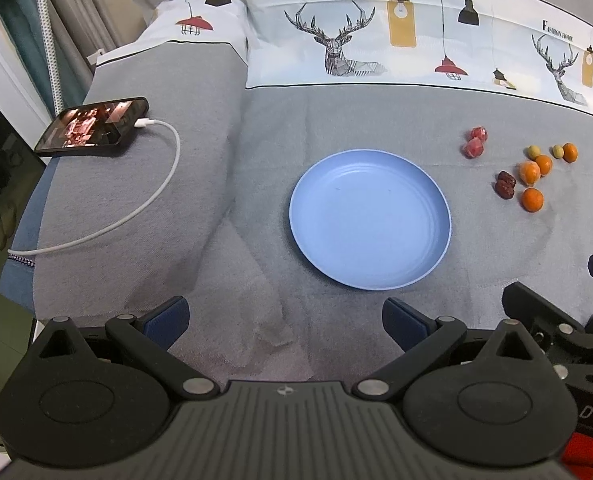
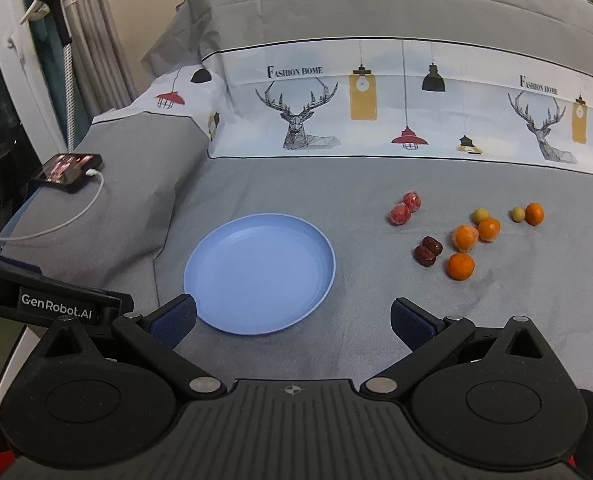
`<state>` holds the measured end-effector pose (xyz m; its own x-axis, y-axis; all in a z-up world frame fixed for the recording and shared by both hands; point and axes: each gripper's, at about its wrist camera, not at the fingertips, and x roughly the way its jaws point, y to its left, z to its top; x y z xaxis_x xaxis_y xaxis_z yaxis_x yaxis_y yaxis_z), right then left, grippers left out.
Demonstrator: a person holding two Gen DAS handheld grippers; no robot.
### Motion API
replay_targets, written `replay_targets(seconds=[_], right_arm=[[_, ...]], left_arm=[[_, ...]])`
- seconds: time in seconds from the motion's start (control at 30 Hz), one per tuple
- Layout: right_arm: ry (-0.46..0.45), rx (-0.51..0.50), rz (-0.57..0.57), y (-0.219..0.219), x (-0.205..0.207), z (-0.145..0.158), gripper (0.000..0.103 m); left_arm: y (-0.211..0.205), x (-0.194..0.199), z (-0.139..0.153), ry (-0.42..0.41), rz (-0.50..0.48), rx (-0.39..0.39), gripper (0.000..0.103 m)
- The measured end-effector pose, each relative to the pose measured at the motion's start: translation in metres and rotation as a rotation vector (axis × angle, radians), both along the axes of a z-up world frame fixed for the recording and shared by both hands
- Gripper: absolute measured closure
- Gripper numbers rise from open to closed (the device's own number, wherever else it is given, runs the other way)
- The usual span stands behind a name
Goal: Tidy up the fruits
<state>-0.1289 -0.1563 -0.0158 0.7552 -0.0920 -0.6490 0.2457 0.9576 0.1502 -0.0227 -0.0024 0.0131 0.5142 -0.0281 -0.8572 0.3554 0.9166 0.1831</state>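
An empty blue plate (image 1: 370, 220) (image 2: 259, 274) lies on the grey bedspread. To its right lie loose fruits: two red wrapped ones (image 1: 475, 142) (image 2: 406, 208), two dark red dates (image 1: 505, 185) (image 2: 428, 251), several small oranges (image 1: 532, 199) (image 2: 460, 266) and two small yellow-green fruits (image 1: 532, 151) (image 2: 481, 215). My left gripper (image 1: 284, 322) stands open in front of the plate's near rim, nothing between its blue pads. My right gripper (image 2: 292, 320) is also open and empty, near the plate's front right edge, well short of the fruits.
A phone (image 1: 94, 126) (image 2: 70, 170) with a lit screen lies far left, its white charging cable (image 1: 136, 208) curving over the cover. A pillow (image 2: 376, 108) printed with deer and lamps lies behind the fruits. The bed edge drops off at the left.
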Motion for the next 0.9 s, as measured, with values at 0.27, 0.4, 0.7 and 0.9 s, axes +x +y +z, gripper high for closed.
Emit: replay_targets(seconds=[0.27,0.4,0.7,0.9], right_arm=[[-0.011,0.072,-0.085,-0.021,0.002,-0.013,0.0],[0.04,0.099,-0.138,-0.033,0.005,-0.027,0.0],[0.052,0.072,-0.255,-0.071,0.01,-0.06,0.001],[0.065,0.027,-0.334,-0.108,0.016,-0.088,0.001]], left_arm=[[-0.009,0.015,-0.006,0.012,0.002,0.007,0.0],[-0.017,0.022,-0.011,0.019,-0.015,0.003,0.0],[-0.056,0.037,-0.031,0.03,-0.097,-0.015,0.0],[-0.095,0.043,-0.046,0.016,-0.206,-0.081,0.0]])
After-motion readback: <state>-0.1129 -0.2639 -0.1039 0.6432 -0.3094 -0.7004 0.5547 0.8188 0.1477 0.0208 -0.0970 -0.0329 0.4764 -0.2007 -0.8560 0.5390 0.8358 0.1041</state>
